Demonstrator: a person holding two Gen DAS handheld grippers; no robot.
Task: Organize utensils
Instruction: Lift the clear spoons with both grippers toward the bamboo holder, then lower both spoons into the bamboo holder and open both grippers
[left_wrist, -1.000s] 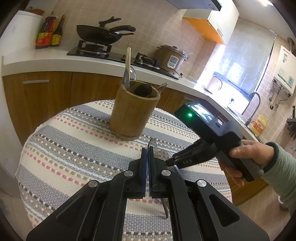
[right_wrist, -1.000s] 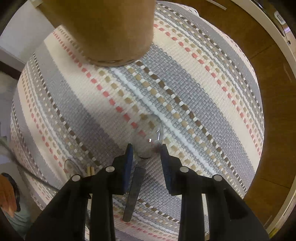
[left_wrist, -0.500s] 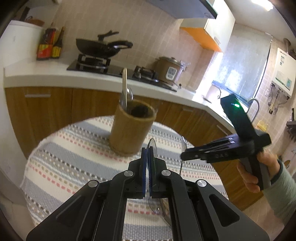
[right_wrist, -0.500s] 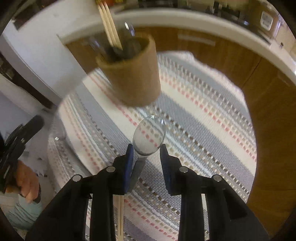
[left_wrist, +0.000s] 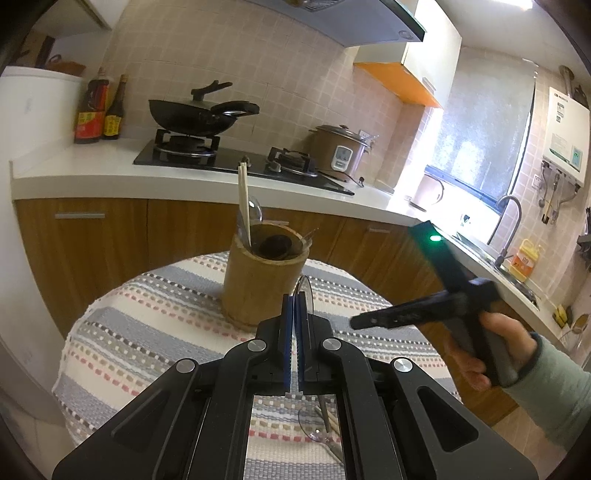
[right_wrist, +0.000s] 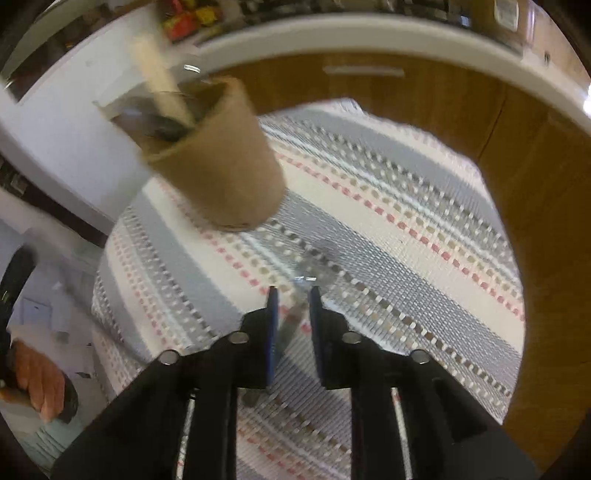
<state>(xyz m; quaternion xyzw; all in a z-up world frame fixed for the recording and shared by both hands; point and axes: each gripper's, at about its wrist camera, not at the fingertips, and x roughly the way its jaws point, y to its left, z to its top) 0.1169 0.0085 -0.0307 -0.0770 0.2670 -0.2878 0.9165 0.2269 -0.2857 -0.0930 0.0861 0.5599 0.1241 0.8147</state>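
Note:
A bamboo utensil holder (left_wrist: 263, 277) stands on the round striped table (left_wrist: 147, 332) with chopsticks (left_wrist: 244, 201) and spoons in it. It also shows in the right wrist view (right_wrist: 218, 166), blurred. My left gripper (left_wrist: 294, 306) is shut on a clear plastic spoon (left_wrist: 306, 291), held edge-on just in front of the holder. My right gripper (right_wrist: 292, 295) holds another clear spoon (right_wrist: 314, 262) by its handle, above the table, right of the holder. It shows in the left wrist view (left_wrist: 356, 322) at the right.
More clear spoons and chopsticks (left_wrist: 325, 424) lie on the table under my left gripper. Behind are wooden cabinets (left_wrist: 110, 236), a counter with a stove and wok (left_wrist: 195, 118), a rice cooker (left_wrist: 341, 151) and a sink (left_wrist: 506, 236) at the right.
My right gripper has lifted the clear spoon off the table and is swinging, its view now blurred. My left gripper has risen and tilted up with its spoon.

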